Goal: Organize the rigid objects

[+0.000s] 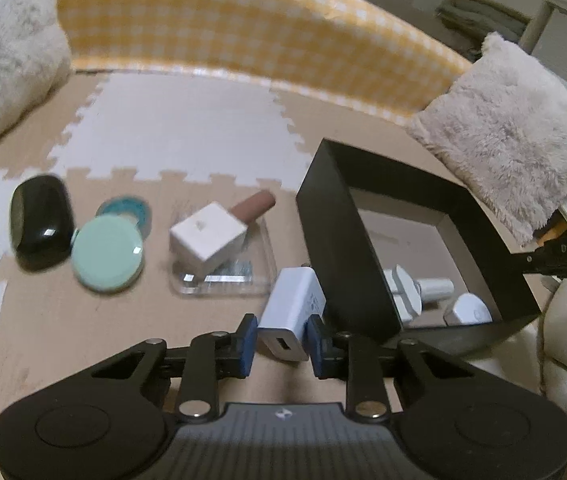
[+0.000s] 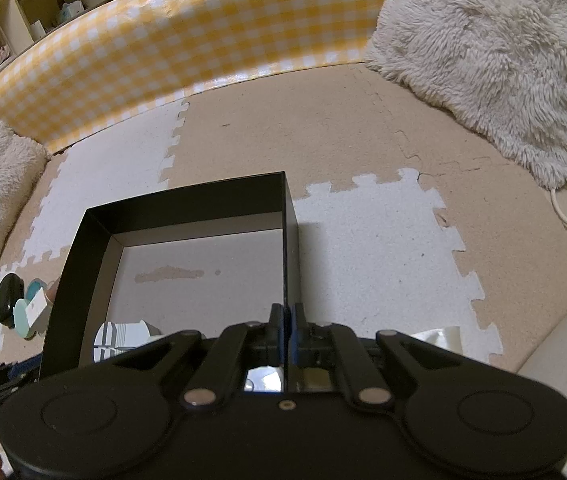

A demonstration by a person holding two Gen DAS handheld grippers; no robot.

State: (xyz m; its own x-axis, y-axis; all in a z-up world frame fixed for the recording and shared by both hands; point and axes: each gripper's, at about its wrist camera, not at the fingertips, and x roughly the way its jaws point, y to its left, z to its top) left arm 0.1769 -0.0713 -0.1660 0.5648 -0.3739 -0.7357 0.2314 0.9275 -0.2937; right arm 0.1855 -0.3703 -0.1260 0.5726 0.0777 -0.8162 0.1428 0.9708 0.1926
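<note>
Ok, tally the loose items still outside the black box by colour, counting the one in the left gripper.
White: 2, the USB charger in the left gripper and the white cube
Black: 1, the oval case
Mint green: 1, the round disc
Teal: 1, the ring
Brown: 1, the cylinder
Clear: 1, the tray
Total: 7

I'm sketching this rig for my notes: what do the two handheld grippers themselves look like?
Both look alike. The left gripper and right gripper have matte black bodies with two round lobes, black linkage arms on silver pivot pins, and blue finger pads. The left one shows a ribbed grey centre panel with a small white logo.
</note>
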